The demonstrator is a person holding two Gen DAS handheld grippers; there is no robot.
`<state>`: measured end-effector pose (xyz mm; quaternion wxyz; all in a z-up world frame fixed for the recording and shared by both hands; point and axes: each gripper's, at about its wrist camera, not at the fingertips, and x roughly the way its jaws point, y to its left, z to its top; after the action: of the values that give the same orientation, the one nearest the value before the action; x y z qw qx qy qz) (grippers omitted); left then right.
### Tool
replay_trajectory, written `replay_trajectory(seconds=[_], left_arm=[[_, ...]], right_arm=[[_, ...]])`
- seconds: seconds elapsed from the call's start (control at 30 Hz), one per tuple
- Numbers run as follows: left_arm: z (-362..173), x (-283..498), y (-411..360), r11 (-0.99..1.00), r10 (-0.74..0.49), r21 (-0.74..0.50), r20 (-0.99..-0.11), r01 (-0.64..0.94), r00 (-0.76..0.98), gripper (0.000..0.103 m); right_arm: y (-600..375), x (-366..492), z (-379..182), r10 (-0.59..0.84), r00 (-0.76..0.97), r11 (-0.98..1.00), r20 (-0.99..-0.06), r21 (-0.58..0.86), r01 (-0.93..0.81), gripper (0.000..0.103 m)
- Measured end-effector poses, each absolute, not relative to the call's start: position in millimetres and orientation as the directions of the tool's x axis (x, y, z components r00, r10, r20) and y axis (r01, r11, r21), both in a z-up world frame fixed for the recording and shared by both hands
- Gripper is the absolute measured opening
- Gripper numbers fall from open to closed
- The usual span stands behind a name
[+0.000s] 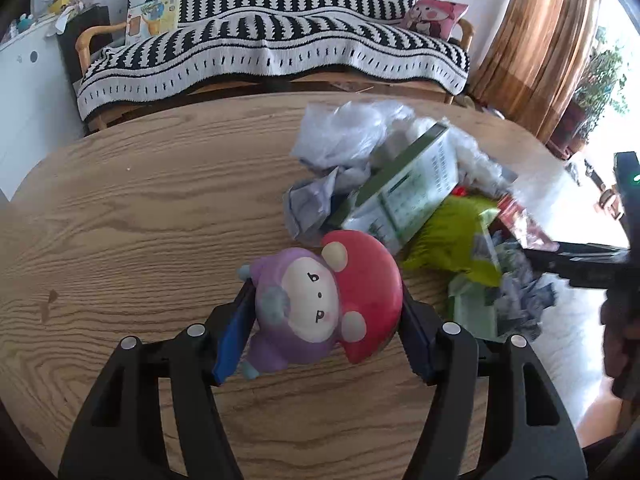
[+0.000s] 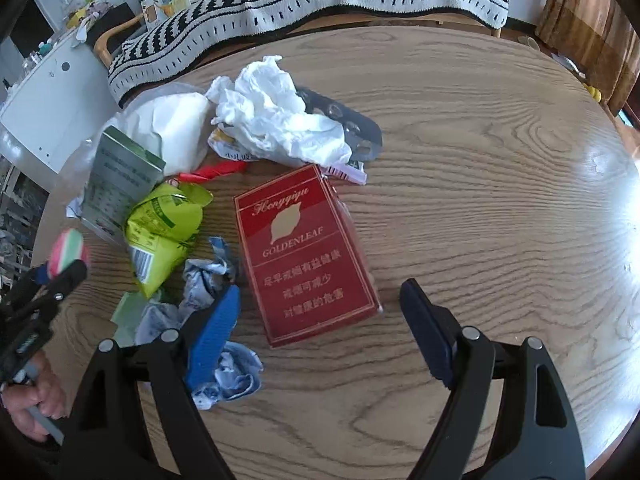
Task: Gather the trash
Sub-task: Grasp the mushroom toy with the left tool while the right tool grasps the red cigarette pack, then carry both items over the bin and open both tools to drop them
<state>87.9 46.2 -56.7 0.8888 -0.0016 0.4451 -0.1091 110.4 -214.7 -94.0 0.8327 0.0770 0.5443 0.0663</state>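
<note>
Clamped between the left gripper's 2 pads at lower centre, a mushroom-capped toy sits firm. Right of centre in the other view, the right gripper gapes around a red cigarette pack flat on the table: light, stiff, probably slick; take its long edges.

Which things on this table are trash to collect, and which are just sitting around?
Trash to collect:
red cigarette box
green snack wrapper
crumpled white tissue
green-and-white carton
crumpled blue-grey paper

Not trash:
mushroom-cap toy figure, held in the left hand-held gripper
striped sofa throw
pink cushion
</note>
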Motion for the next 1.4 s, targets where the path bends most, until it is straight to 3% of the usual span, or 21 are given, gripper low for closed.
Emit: replay_trajectory(seconds=[0.07, 0.1, 0.13, 0.63, 0.97, 1.4], left_arm=[[-51, 85, 42, 0.974, -0.204, -0.106, -0.784, 0.198, 0.586, 0.064], [-48, 84, 40, 0.973, -0.209, -0.109, -0.782, 0.202, 0.587, 0.064], [-45, 82, 37, 0.972, -0.214, -0.11, -0.779, 0.208, 0.589, 0.064], [-21, 58, -48, 0.935, -0.308, -0.128, -0.753, 0.33, 0.582, 0.063], [-14, 27, -175, 0.843, -0.445, -0.156, -0.74, 0.515, 0.504, 0.063], [-27, -51, -358, 0.636, -0.59, -0.173, -0.738, 0.752, 0.328, 0.063]], right_arm=[[-211, 111, -94, 0.182, 0.402, 0.982, -0.897, 0.182, -0.04, 0.078], [-210, 111, -94, 0.177, 0.405, 0.984, -0.897, 0.175, -0.042, 0.066], [-209, 110, -93, 0.172, 0.407, 0.985, -0.897, 0.167, -0.046, 0.064], [-278, 41, -36, 0.195, 0.513, 0.973, -0.836, 0.23, 0.005, 0.06], [-409, -51, -10, 0.056, 0.606, 0.936, -0.793, 0.253, 0.245, 0.06], [-579, -180, -52, -0.13, 0.527, 0.753, -0.84, 0.262, 0.604, 0.06]])
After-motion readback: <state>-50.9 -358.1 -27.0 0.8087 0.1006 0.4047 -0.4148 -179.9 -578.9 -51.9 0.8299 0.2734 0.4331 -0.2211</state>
